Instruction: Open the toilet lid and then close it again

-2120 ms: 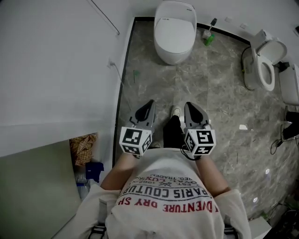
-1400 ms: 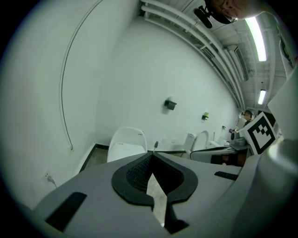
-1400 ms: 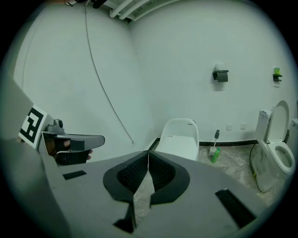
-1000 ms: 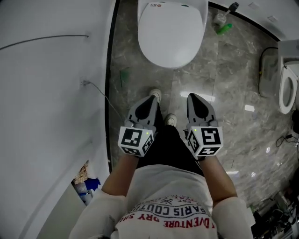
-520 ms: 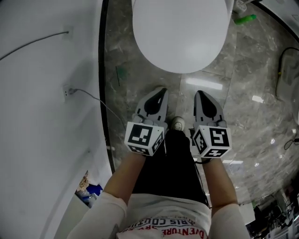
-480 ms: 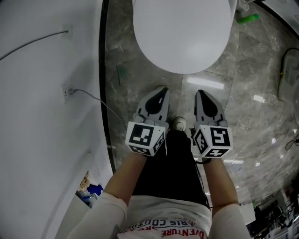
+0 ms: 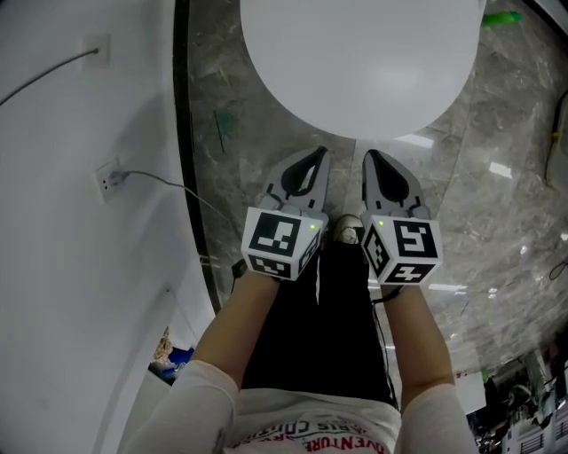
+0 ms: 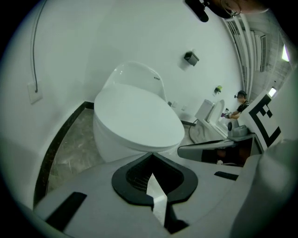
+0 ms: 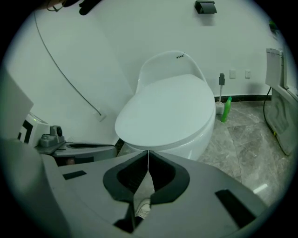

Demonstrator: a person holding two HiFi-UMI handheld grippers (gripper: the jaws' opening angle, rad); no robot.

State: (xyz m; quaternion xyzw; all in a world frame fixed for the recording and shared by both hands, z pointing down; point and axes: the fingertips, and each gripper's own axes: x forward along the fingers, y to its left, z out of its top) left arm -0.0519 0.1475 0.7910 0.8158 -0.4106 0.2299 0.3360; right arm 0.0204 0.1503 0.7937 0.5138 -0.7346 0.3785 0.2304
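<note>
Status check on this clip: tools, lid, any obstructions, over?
Left tool and right tool shut, empty, just short of the toilet lid. Lid closed, untouched. Nothing in between.

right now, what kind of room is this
Most likely a bathroom or toilet room, perhaps a fixtures test space: a white oval toilet with its lid shut stands on a grey marble-look floor, a green bottle stands beside it, and a second white toilet stands further off.

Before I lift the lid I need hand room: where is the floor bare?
The floor is bare right of the toilet, short of the green bottle. The strip between toilet and wall is narrow. In front, left gripper, right gripper and a shoe crowd it.
</note>
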